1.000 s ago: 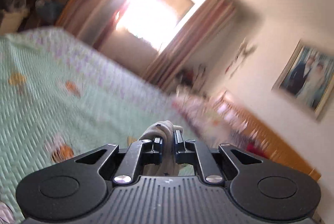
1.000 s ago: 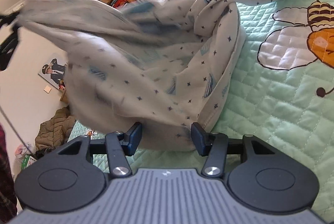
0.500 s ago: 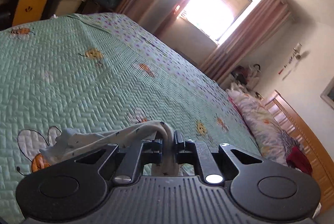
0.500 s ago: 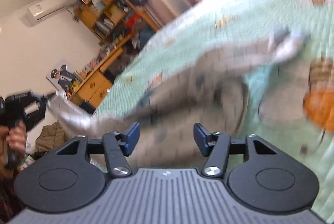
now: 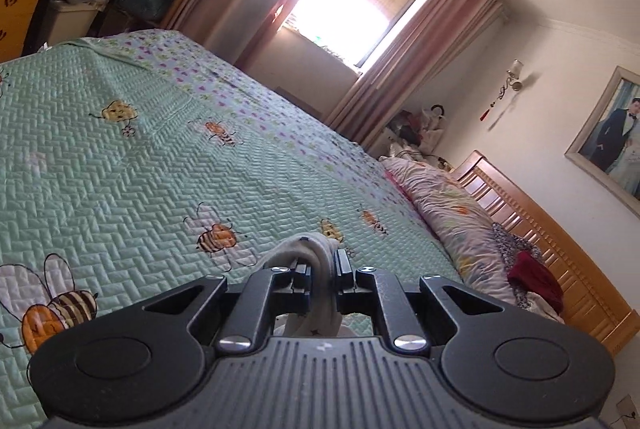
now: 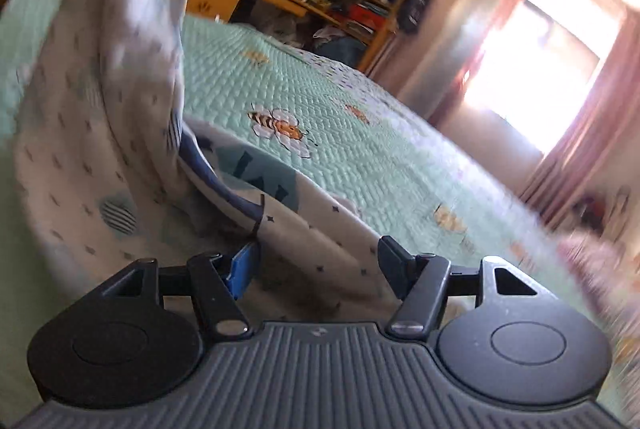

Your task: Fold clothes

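Left wrist view: the left gripper (image 5: 323,281) has its jaws pressed together on a bunched bit of the pale shirt (image 5: 310,249). The cloth humps up between the jaws and hangs down under them. Past the jaws lies the green bed cover (image 5: 160,169) with its bee pictures. Far ahead, to the right of the jaws, sit a flowery pillow (image 5: 452,205) and the wooden headboard (image 5: 532,225). The bright window (image 5: 360,1) is high above the jaws.

Right wrist view: the right gripper (image 6: 320,261) has its jaws spread, and they are opening a little wider. The shirt (image 6: 100,149) rises up on the left of the jaws and trails down onto the bed cover (image 6: 340,117). Its edge, with a dark blue trim (image 6: 216,185), runs down into the gap between the jaws. The blue pad on the left jaw sits just beside that trim. I cannot tell if it touches. Nothing is squeezed here. The picture is smeary.

What could go wrong: the right jaws may close on the wrong spot, or on two layers at once, because the cloth is bunched. Then the fold would come out crooked. The left jaws hold only a small wad, so a hard tug might pull it free. The shirt would then drop in a heap on the bed.
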The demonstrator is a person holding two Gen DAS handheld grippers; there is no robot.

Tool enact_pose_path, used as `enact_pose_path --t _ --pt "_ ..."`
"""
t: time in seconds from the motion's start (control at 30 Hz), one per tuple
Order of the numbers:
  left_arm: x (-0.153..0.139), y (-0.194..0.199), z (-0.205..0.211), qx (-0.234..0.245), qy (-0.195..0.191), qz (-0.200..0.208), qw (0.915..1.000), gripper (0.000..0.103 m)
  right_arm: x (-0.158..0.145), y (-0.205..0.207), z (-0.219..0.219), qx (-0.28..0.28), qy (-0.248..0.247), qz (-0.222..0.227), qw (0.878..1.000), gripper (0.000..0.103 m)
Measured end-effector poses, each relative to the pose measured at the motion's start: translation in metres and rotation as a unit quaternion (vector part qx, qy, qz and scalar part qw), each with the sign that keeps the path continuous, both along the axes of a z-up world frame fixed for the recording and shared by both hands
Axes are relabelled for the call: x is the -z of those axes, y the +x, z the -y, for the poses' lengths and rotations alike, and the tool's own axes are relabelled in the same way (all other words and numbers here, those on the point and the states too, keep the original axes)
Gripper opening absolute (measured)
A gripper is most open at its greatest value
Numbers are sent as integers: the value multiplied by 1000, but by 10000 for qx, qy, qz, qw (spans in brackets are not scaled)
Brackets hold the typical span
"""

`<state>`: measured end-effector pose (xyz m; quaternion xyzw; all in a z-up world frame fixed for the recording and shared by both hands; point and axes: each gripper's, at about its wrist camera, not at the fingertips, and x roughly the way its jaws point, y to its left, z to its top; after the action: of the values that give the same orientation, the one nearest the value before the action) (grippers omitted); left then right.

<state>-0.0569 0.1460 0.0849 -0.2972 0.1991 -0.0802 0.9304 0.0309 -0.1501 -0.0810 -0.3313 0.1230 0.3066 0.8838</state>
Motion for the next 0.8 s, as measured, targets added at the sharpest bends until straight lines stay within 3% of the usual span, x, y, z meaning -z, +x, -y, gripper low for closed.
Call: enact_pose_path --t 0.03,0.07,0.1,0.13,0.2,0.23,0.3,0.37,0.4,0.47,0.5,0.6,0.8 --pt "-2 -1 1 13 -3 31 10000 11 2 5 -4 -38 -89 54 9999 62" --pt "-3 -2 2 25 -6 62 10000 11 2 11 -6 -10 -68 60 10000 47" --pt "-2 -2 2 39 -8 102 9999 11 -4 21 -5 130 150 -143 9997 12" --pt "-4 -4 1 67 -30 163 9998 11 -10 32 -3 273 378 -341 9983 5" --pt "-9 -13 -6 57 -196 451 9988 11 -37 50 12 766 1318 -560 9867 5" --pt "-12 -17 -10 49 -285 603 9978 11 -53 60 26 1020 1950 -724 9728 5" --pt "-17 -27 -18 32 -462 906 9948 11 -79 83 60 1282 3256 -1401 9263 5" --pt "-22 -31 -23 -86 -460 979 9941 11 -88 105 85 1499 4044 -1777 8845 8" --pt "-21 -30 -26 -187 -446 909 9947 11 -85 122 89 1624 4072 -1937 8777 17" --pt "-13 -26 -28 -388 -365 642 9965 11 -66 160 75 1951 3262 -2241 8974 39" --pt "-8 -24 -29 -488 -321 505 9970 11 -54 171 69 2085 2828 -2363 9059 42" --pt "17 -18 -37 -778 -226 57 9967 11 -31 171 67 2037 2413 -2972 9011 41" --pt "55 -4 -64 -1132 -201 -682 9910 12 -44 118 86 1655 3087 -2672 8978 47"
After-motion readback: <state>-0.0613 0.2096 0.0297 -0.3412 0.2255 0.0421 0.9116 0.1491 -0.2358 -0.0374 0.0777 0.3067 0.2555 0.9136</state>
